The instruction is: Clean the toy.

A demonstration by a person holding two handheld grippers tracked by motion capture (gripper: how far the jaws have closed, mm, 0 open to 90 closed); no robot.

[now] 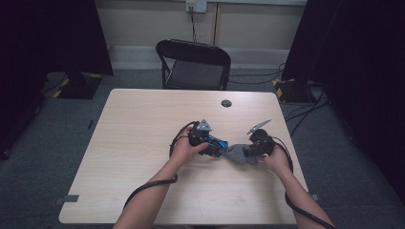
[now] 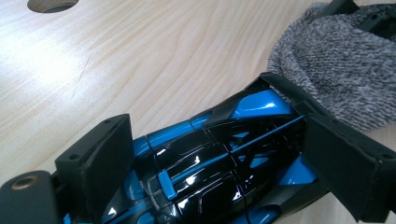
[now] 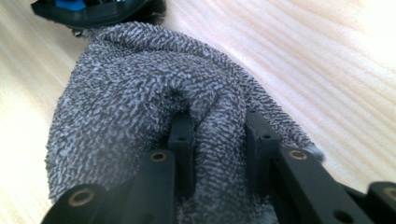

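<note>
A grey cloth and a blue and black toy car lie a little right of the middle of the high view, on the light wooden table. The cloth touches the front end of the car.

In the left gripper view the shiny car runs from the bottom up toward the upper right, and the fuzzy cloth sits in the upper right corner, right against the car's tip. The left gripper has its jaws set wide, one on each side of the car, pressing on it.

In the right gripper view the cloth bunches up in the middle. The right gripper has its jaws set narrow, pinching a fold of the cloth.

A round hole is in the table, higher up. A black chair stands behind the table at the top.
</note>
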